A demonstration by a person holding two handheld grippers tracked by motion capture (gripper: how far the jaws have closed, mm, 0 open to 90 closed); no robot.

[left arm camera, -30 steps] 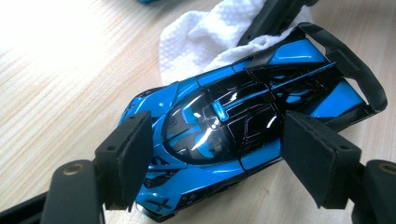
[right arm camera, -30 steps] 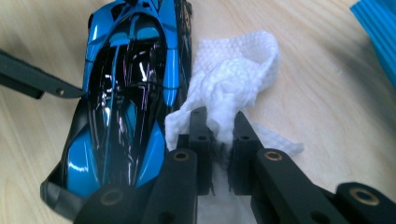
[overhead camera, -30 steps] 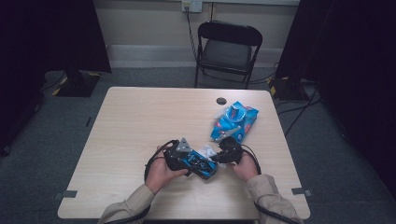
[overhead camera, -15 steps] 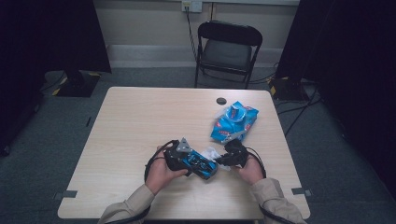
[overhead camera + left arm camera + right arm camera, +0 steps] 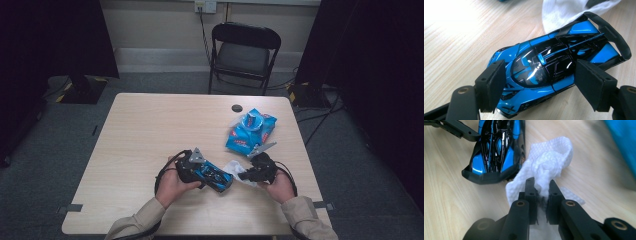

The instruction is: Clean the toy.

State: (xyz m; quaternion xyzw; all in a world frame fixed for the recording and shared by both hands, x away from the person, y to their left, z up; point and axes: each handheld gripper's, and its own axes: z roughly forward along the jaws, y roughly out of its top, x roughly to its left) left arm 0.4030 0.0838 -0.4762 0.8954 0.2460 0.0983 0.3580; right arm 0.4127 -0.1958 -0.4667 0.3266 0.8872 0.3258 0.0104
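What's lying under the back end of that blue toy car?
A white wipe sits beside the toy car at its rear wing; whether it reaches underneath is hidden. Elsewhere, bare wooden table.

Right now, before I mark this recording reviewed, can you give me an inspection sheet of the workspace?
Surface: light wooden table, no spills seen.
Job's things: glossy blue-and-black toy car; crumpled white wipe touching its rear.
Clutter: blue wipes packet; small black disc.
Grippers: left gripper fingers clamp the car's sides; right gripper shut on the wipe.
Cables: black loop at the left hand.
Surroundings: black folding chair, grey carpet, dark curtains.
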